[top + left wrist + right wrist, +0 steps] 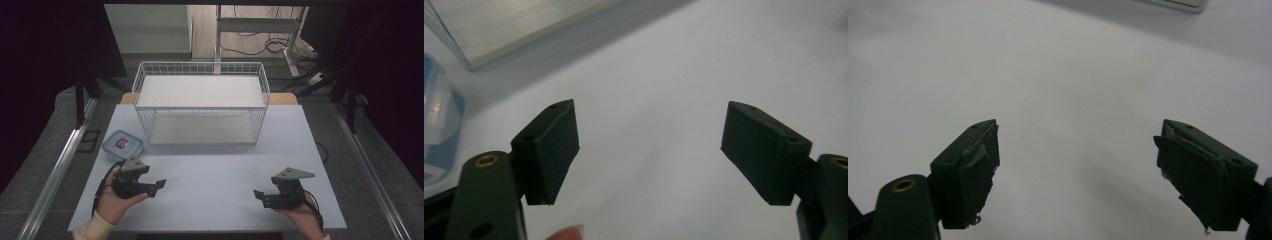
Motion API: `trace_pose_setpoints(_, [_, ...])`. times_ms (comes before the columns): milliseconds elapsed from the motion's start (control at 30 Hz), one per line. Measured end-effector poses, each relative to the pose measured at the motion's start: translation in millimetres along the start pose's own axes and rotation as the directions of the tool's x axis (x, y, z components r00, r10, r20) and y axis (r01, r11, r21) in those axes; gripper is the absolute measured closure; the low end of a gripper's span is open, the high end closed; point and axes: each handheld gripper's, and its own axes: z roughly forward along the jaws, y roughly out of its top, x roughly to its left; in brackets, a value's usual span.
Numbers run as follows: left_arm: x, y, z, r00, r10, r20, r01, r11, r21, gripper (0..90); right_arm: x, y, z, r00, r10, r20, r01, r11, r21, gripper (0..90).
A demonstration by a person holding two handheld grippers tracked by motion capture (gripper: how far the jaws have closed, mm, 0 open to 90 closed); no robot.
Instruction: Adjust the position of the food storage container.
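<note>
My left gripper is held in a hand at the table's front left, jaws pointing right, open with nothing between them. Seen from its own camera, the left gripper has its black pads wide apart over bare white table. My right gripper is held at the front right, pointing left, also open and empty. In the right gripper view the right gripper has worn pads spread over the white surface. A white wire basket stands at the table's far middle. A small clear lidded container lies left of it.
The white table ends at a front edge just below my hands. A metal rail runs along the left side. A desk frame with cables stands on the floor behind the basket. The clear container lies at the left edge of the left gripper view.
</note>
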Motion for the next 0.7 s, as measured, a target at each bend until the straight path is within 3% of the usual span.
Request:
trace_pose_setpoints(300, [24.4, 16.9, -18.4, 0.9989, -0.022, -0.042, 0.022, 0.9997, -0.006, 23.6, -3.7, 0.2, -1.8, 0.9996, 0.025, 0.014, -0.025, 1.0, -0.02, 17.5])
trace_pose_setpoints(433, [33.8, 22.7, -25.7, 0.9987, -0.029, -0.042, 0.029, 0.9996, 0.0, 23.6, -4.4, -0.7, -1.0, 0.9997, 0.023, 0.011, -0.023, 1.0, -0.011, 17.6])
trace_pose_setpoints(533, [41.7, 27.4, -29.8, 0.999, -0.02, -0.041, 0.02, 0.9998, 0.005, 23.6, -4.9, -1.5, 0.5, 0.9997, 0.02, 0.01, -0.02, 1.0, -0.004, 17.6])
trace_pose_setpoints(567, [46.9, 30.2, -31.9, 0.9996, 0.009, -0.029, -0.008, 1.0, 0.005, 23.6, -5.0, -1.6, 0.5, 0.9997, 0.019, 0.011, -0.019, 1.0, -0.004, 17.6])
trace_pose_setpoints(700, [59.2, 34.2, -34.6, 0.9994, 0.017, -0.03, -0.017, 0.9998, 0.013, 23.8, -4.5, -1.3, 0.0, 0.9997, 0.02, 0.011, -0.02, 1.0, -0.004, 17.6])
